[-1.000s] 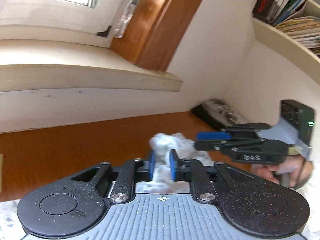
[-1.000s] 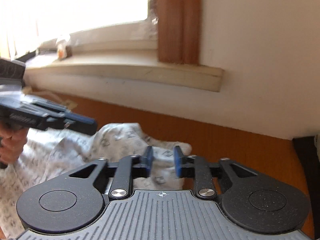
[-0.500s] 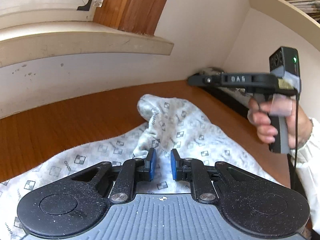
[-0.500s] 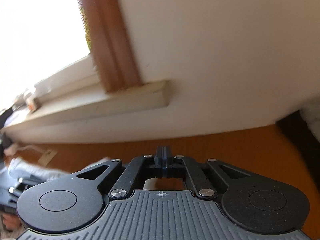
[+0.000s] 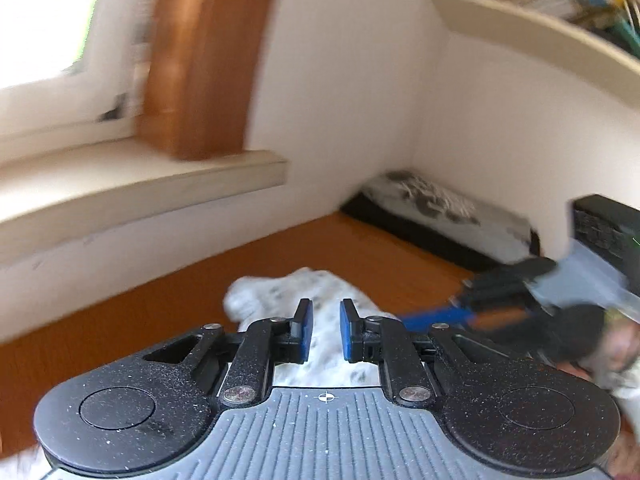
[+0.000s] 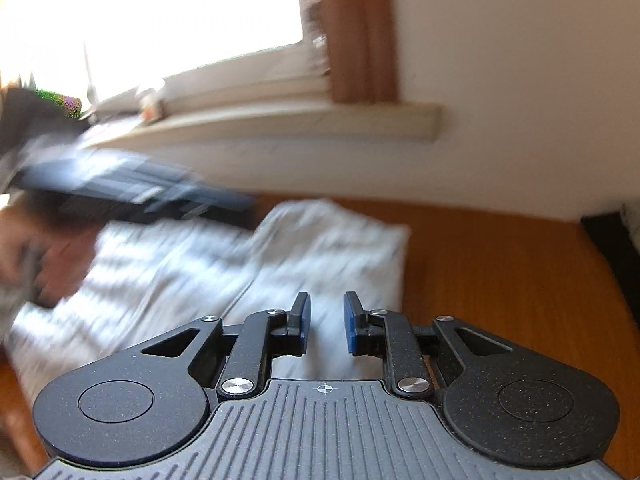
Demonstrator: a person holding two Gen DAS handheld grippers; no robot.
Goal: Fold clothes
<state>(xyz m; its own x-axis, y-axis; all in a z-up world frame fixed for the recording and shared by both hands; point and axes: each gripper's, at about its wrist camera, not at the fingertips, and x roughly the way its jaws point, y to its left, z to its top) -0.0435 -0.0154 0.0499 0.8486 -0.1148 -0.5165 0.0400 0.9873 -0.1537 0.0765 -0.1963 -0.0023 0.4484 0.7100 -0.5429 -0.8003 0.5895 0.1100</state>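
A white cloth (image 6: 200, 272) with small dark squares lies mostly flat on the wooden table (image 6: 500, 280). In the left wrist view, a lump of the cloth (image 5: 272, 292) fills the narrow gap of my left gripper (image 5: 322, 304), whose jaws are closing on it. The right wrist view shows that left gripper (image 6: 240, 200) blurred at the cloth's far edge, a hand (image 6: 56, 264) behind it. My right gripper (image 6: 326, 298) hovers over the cloth's near right part. Its jaws are opening and its pads touch nothing. It also shows blurred as the right gripper (image 5: 424, 315), pointing at the lump.
A pale window sill (image 5: 140, 184) juts out over the table's far edge, under a wooden window frame (image 5: 200, 60). A flat black-edged patterned item (image 5: 432, 208) lies in the far right corner. A shelf with books (image 5: 520, 28) hangs above it. Bare table (image 5: 100, 320) shows left of the cloth.
My right gripper was shut and aimed at the wall; it has swung back over the cloth with its jaws apart. In the left view it dropped from raised to low beside the lump.
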